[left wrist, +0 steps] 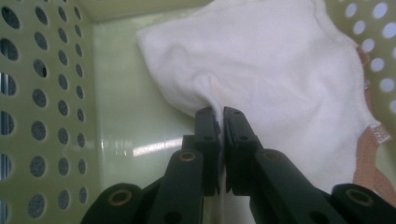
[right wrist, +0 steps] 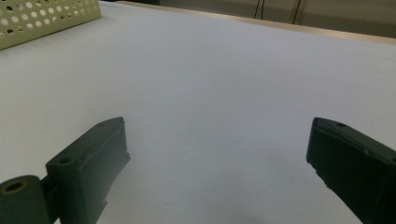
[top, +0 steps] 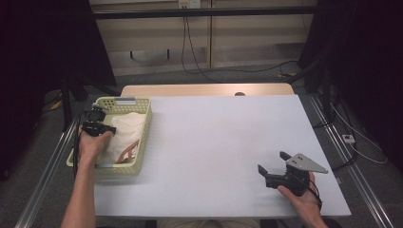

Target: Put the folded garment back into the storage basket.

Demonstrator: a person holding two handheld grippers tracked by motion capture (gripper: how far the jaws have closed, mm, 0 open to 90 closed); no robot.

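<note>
Right gripper (top: 272, 163): near right on the white table (top: 218, 142), jaws spread wide, holding nothing.
Left gripper (left wrist: 220, 111): jaws pinched onto a fold of the white cloth (left wrist: 261, 70).
White cloth: inside the pale green basket (top: 142, 137), far left.
Writing: none legible.

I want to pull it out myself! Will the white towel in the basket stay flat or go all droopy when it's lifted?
Probably droopy: the white towel already puckers into folds where the left tool pinches it. It looks light, so it should lift easily. It may drag along the basket wall and nudge it.
</note>
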